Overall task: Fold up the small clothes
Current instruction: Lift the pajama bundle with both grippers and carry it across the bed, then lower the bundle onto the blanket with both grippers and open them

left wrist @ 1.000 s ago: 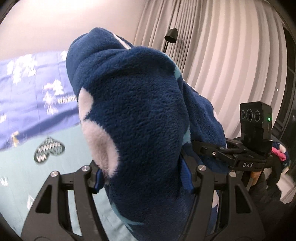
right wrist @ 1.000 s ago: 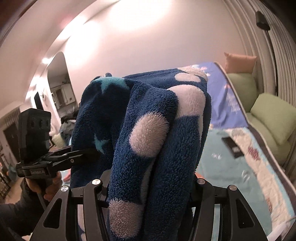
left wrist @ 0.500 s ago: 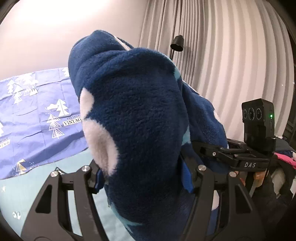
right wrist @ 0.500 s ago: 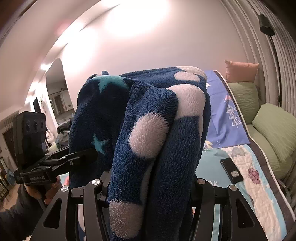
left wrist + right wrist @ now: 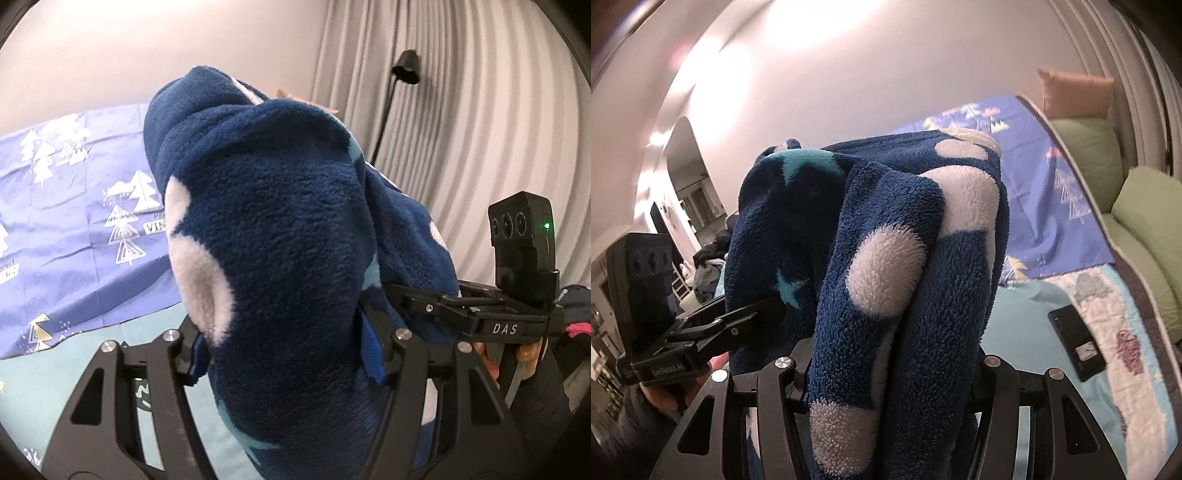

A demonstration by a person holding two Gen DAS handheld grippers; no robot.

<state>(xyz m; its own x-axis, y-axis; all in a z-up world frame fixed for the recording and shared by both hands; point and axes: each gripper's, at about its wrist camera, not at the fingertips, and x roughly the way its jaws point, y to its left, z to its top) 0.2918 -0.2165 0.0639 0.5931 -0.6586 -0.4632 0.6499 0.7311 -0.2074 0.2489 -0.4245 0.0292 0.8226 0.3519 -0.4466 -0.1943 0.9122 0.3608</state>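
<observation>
A dark blue fleece garment (image 5: 280, 229) with white dots and teal stars is bunched up and held in the air over the bed. My left gripper (image 5: 288, 354) is shut on one thick fold of it, and the cloth fills the jaws and hides the pads. My right gripper (image 5: 890, 369) is shut on another fold of the same garment (image 5: 886, 240). The two grippers sit close side by side. The right gripper (image 5: 480, 317) shows at the right of the left wrist view, and the left gripper (image 5: 713, 332) at the left of the right wrist view, each held by a hand.
Below lies a bed with a teal quilt (image 5: 1027, 332) and a blue tree-print sheet (image 5: 74, 206). A black flat device (image 5: 1076, 343) rests on the quilt at right. Green pillows (image 5: 1145, 214) and an orange one (image 5: 1075, 92) line the far edge. A floor lamp (image 5: 402, 74) stands before the curtain (image 5: 498, 110).
Both grippers have carried the garment forward over the bed, so the blue sheet and pillows look nearer. Both grips on the fleece are unchanged.
</observation>
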